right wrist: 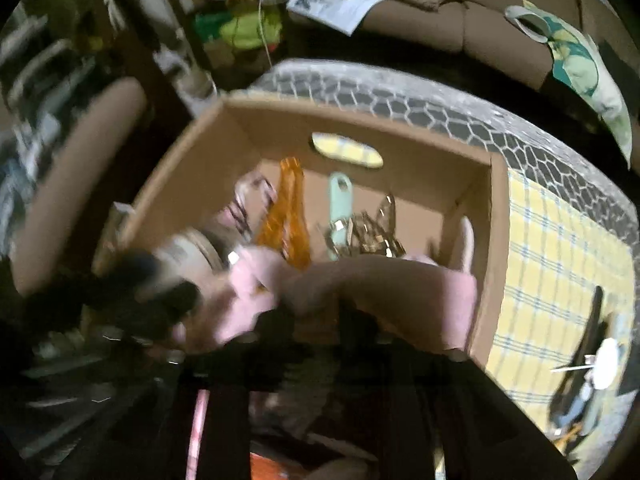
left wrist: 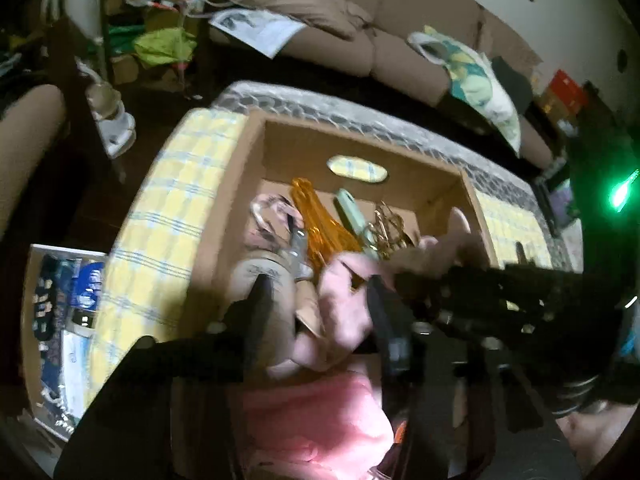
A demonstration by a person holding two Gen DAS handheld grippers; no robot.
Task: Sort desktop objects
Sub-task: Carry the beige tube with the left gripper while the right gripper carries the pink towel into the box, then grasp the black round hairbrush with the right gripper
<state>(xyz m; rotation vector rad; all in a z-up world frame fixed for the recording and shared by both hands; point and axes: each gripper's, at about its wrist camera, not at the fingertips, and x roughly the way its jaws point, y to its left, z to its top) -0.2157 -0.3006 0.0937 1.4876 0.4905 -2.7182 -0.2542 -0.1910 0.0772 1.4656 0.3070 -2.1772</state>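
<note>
An open cardboard box [left wrist: 360,136] [right wrist: 360,120] stands on a yellow checked cloth [left wrist: 176,184] [right wrist: 560,248]. Inside lie an orange translucent hanger [left wrist: 316,220] [right wrist: 286,216], a mint green clip [left wrist: 352,212] [right wrist: 340,204], gold metal clips [left wrist: 386,228] [right wrist: 372,232] and a tape roll [left wrist: 260,276]. My left gripper [left wrist: 316,304] hangs over the box's near side, fingers apart, with a bare hand [left wrist: 344,304] between them. The right gripper's fingers are dark and blurred at the bottom of its view; I cannot tell how they stand. A pink-sleeved arm [right wrist: 392,292] crosses the box's front edge.
A brown sofa [left wrist: 360,28] with a patterned bag [left wrist: 480,84] stands behind the table. A grey honeycomb mat [right wrist: 440,96] edges the table. Small dark objects and a white disc [right wrist: 600,356] lie on the cloth at right. An open box of items [left wrist: 64,320] sits lower left.
</note>
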